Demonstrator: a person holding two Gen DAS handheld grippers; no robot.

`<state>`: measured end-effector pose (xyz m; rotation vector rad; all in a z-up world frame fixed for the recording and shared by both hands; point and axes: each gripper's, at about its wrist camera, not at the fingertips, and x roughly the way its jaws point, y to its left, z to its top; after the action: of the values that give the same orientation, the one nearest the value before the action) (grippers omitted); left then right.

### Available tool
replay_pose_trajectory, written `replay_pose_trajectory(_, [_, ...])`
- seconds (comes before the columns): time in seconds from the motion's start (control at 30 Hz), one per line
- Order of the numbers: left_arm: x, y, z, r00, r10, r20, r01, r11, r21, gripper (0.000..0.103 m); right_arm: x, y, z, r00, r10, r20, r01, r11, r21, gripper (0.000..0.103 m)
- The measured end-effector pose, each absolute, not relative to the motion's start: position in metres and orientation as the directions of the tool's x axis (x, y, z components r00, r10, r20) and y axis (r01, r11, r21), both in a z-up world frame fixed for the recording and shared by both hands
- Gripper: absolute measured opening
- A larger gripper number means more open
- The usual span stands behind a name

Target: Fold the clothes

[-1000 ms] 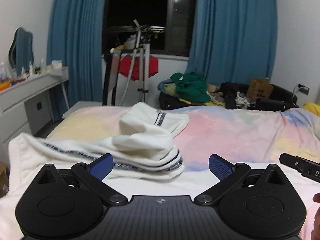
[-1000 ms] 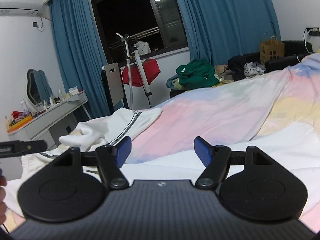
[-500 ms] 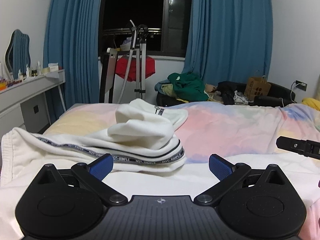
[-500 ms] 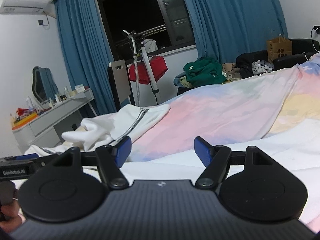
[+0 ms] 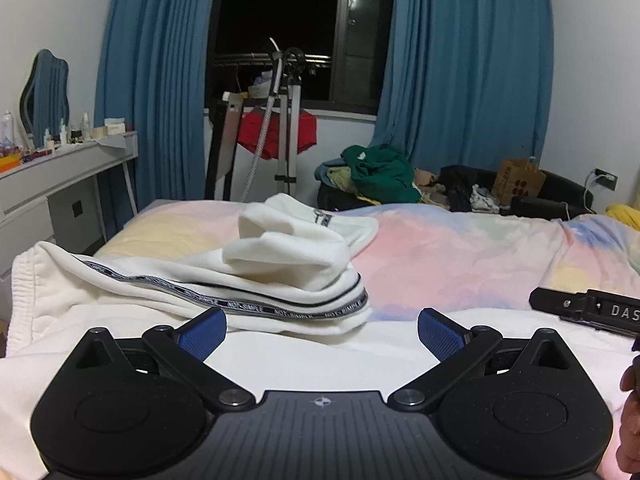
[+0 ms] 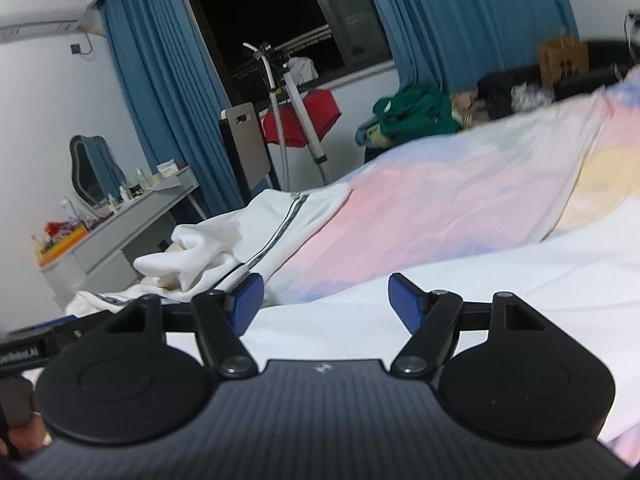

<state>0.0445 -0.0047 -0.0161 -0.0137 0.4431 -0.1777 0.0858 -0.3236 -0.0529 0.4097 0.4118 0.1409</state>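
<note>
Left gripper (image 5: 322, 330) low over the bed (image 5: 460, 252), jaws spread wide, nothing between them. Ahead and slightly left, white sweatpants (image 5: 256, 272) with lettered black side stripe, crumpled in a heap on the pastel sheet. Right gripper (image 6: 326, 300) tilted, jaws likewise spread and empty, sweatpants off to its left.

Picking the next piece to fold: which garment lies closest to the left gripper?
The white garment with the lettered stripe, bunched on the bed right before the left gripper; the green and red ones sit far behind.

Black tongs (image 5: 322, 332), blue ribbed pads (image 5: 202, 334)
</note>
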Motion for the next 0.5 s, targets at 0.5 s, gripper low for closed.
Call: replay_pose_trajectory(0.5, [0.111, 0.028, -0.057, 0.865, -0.090, -0.493, 0.009, 0.986, -0.165, 0.103, 0.306, -0.316, -0.110, 0.818, 0.342, -0.463, 0.009, 0.796, 0.605, 0.061])
